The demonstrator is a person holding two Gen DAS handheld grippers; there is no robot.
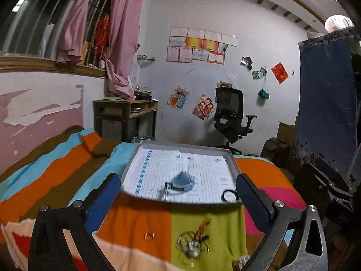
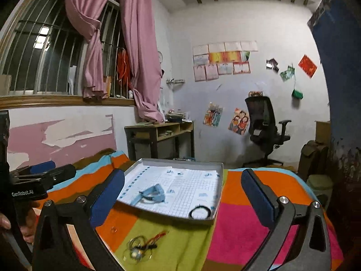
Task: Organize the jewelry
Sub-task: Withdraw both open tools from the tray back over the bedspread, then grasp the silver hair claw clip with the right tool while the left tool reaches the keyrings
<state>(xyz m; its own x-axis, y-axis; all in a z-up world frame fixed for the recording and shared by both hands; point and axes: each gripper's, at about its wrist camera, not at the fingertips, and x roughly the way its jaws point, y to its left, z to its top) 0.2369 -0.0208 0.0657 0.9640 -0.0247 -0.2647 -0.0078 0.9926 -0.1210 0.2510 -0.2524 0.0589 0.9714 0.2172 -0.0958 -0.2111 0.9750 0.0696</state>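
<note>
At 9 o'clock in the right wrist view the left gripper (image 2: 42, 169) hangs off the bed's edge in a person's hand (image 2: 13, 223); from this angle its fingers overlap, but its own camera shows both blue pads spread wide with nothing between them. The right gripper (image 2: 182, 194) is spread just as wide and empty. Both seem held back over the striped blanket (image 1: 56, 174), probably to survey before reaching. At 6 o'clock a small clear ring (image 1: 149, 236) lies alone on the orange stripe, and just right of it a tangle of jewelry (image 1: 193, 241) sits on the green patch, not yet sorted. Beyond, at 12 o'clock, the grey tray (image 1: 187, 146) lined with gridded paper already holds 2 pieces: a blue watch (image 1: 181, 181) near the middle and a black ring (image 1: 229, 196) in its near right corner. Only the right camera shows the hand and the other tool.
</note>
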